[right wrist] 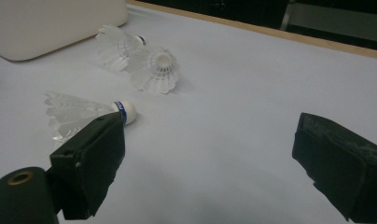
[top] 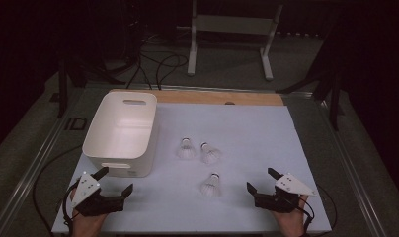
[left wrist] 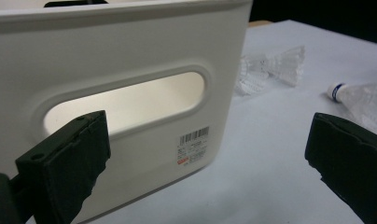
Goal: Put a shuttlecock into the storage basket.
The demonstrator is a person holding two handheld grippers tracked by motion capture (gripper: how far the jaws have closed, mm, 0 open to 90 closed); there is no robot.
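Three white shuttlecocks lie on the white table sheet: one (top: 186, 148) and another (top: 210, 153) side by side in the middle, a third (top: 210, 185) nearer me. A white plastic bin (top: 122, 132) with handle slots stands at the left. My left gripper (top: 117, 181) rests open near the bin's front wall, its jaws wide apart and nothing between them. My right gripper (top: 261, 180) is open at the front right, to the right of the nearest shuttlecock (right wrist: 79, 114). In the left gripper view the bin's handle slot (left wrist: 126, 103) is close ahead.
A wooden strip (top: 222, 97) runs along the table's far edge. Beyond it stand a metal frame (top: 230, 29) and cables on the floor. Metal rails (top: 34, 163) border the table on both sides.
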